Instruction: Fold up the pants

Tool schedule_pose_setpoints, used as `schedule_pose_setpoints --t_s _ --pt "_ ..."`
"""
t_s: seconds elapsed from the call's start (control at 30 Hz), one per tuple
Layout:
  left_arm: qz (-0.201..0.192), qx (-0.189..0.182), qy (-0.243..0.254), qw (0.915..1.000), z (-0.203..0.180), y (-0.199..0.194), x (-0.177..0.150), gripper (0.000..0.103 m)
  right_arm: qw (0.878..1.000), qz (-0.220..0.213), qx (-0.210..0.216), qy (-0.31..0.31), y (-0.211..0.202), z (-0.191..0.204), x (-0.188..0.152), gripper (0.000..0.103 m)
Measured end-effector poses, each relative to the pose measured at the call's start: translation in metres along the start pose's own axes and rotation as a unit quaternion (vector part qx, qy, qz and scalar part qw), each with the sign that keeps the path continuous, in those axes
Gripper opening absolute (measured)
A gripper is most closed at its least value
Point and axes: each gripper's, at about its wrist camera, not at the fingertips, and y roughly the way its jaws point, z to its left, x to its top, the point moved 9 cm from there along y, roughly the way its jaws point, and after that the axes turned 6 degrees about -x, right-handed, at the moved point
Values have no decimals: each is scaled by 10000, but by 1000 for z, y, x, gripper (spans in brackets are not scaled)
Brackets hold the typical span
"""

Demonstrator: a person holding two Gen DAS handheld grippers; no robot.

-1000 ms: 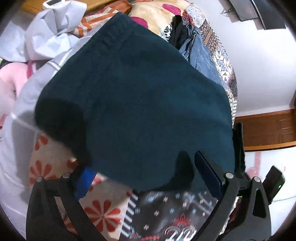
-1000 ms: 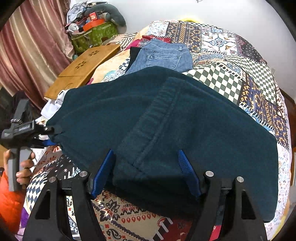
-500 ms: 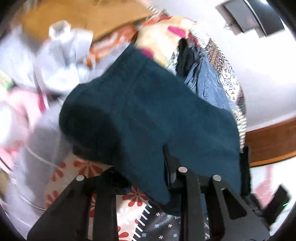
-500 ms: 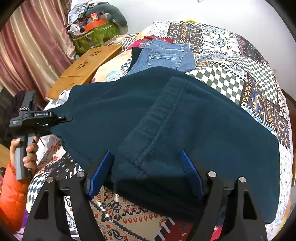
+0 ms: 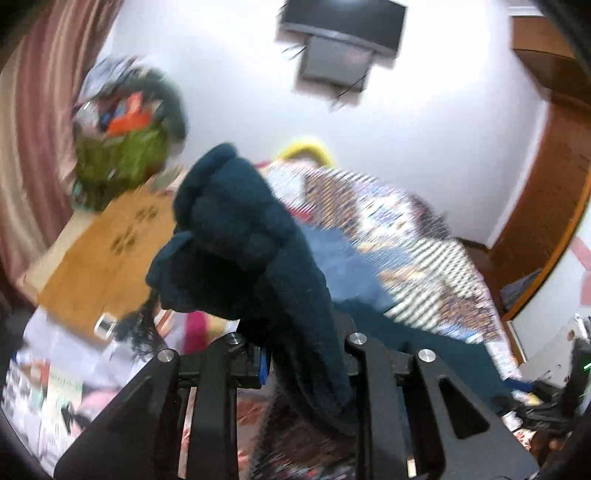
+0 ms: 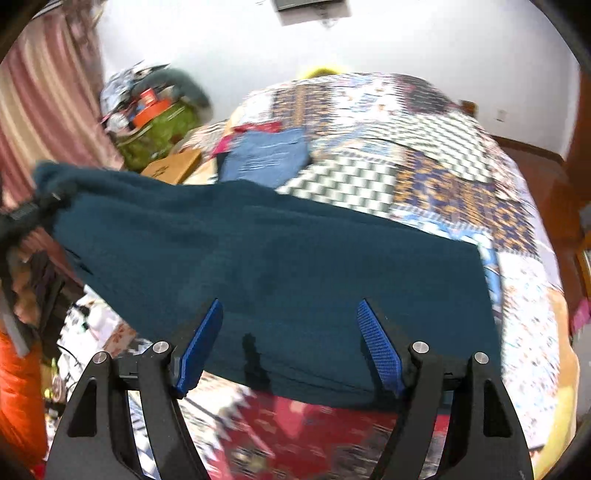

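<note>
Dark teal pants (image 6: 295, 258) lie spread over the bed, with one end pulled up at the left. My left gripper (image 5: 301, 347) is closing its jaws on that end. The cloth is pinched between them and bunches up above the fingers (image 5: 240, 229). In the right wrist view the left gripper (image 6: 26, 218) holds this end high at the far left. My right gripper (image 6: 290, 325) hovers at the near edge of the pants. Its blue pads (image 6: 201, 343) stand wide apart with flat cloth between them.
Folded blue jeans (image 6: 269, 155) lie farther back on the patchwork bedspread (image 6: 443, 177). A wooden lap table (image 5: 103, 251) and a full green bag (image 5: 122, 155) stand at the left by the curtain. A screen (image 5: 340, 22) hangs on the wall. An orange sleeve (image 6: 18, 387) shows at the lower left.
My left gripper went from wide open to shut on the end of the pants, then rose and rolled, lifting that end off the bed. The right gripper shifted along the near edge.
</note>
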Motion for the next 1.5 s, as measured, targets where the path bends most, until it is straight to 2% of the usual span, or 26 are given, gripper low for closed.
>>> schedule_pose_setpoints --t_s 0.13,0.23,0.3,0.47,0.63,0.73,0.97,1.07,1.17,1.2,1.23,1.27,1.3,1.33,1.4,1.5 --pt "-229 -335 372 9985 -62 4 30 21 9990 104 -208 380 0 -39 -14 73" --pt "-275 -545 668 9959 -106 7 39 21 9975 267 -334 559 8 -63 -31 73" --pt "-256 -686 854 9937 -135 15 40 21 9970 475 -192 587 18 -68 -45 73" --pt "98 -1168 1166 9862 -212 42 25 20 9984 250 59 500 15 -65 -45 77" --pt "629 -1614 1489 9736 -275 68 -13 20 9973 167 296 650 6 -70 -44 75" --pt "1106 -1785 1657 9636 -303 90 -48 20 9966 75 377 726 -7 -76 -50 75" --pt "2444 -1923 1770 9338 -327 136 -140 20 9951 108 107 980 -26 -104 -74 75" --pt "2753 -1924 1748 9256 -329 144 -160 22 9934 169 26 1131 -30 -113 -85 75" --pt "2734 -1845 2013 9223 -331 131 -171 31 9917 210 -19 1268 -32 -120 -92 75" --pt "2787 -1869 2079 9188 -332 126 -173 38 9914 213 -21 1289 -33 -121 -93 75" --pt "2824 -1947 2103 9155 -337 123 -176 52 9912 213 -24 1305 -33 -121 -93 75" --pt "2844 -2118 2097 9112 -340 117 -176 62 9911 211 -29 1311 -34 -121 -92 75" --pt "2823 -2273 2089 9083 -344 111 -175 77 9912 209 -27 1309 -35 -121 -93 75" --pt "2736 -2380 2093 9081 -345 106 -172 83 9912 209 -22 1305 -35 -120 -93 75" --pt "2440 -2435 2190 9128 -343 95 -158 84 9914 211 5 1293 -36 -117 -91 75" --pt "2169 -2133 2278 9250 -326 95 -135 84 9921 220 52 1235 -35 -108 -87 75"
